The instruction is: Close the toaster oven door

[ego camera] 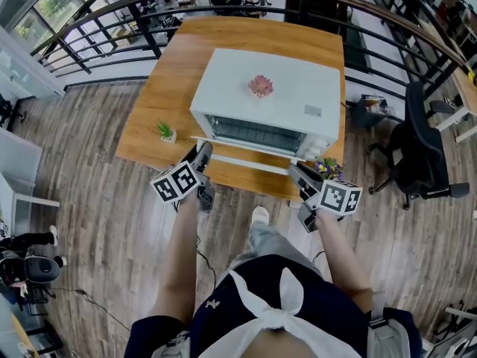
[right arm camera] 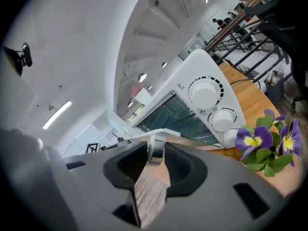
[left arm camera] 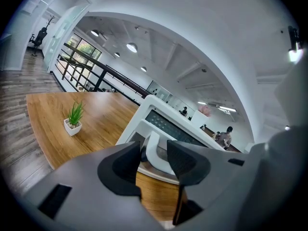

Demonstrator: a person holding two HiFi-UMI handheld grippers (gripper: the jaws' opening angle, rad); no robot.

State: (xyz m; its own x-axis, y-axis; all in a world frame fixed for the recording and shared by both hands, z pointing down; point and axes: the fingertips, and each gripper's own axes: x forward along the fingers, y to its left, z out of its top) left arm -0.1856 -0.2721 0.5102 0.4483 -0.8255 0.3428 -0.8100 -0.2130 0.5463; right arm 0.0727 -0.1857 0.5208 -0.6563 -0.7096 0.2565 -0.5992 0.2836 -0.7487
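Door handle [left arm camera: 153,152], ends hidden, perhaps gripped

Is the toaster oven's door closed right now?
No, the door is folded down and open in front of the toaster oven, whose dark inside shows.
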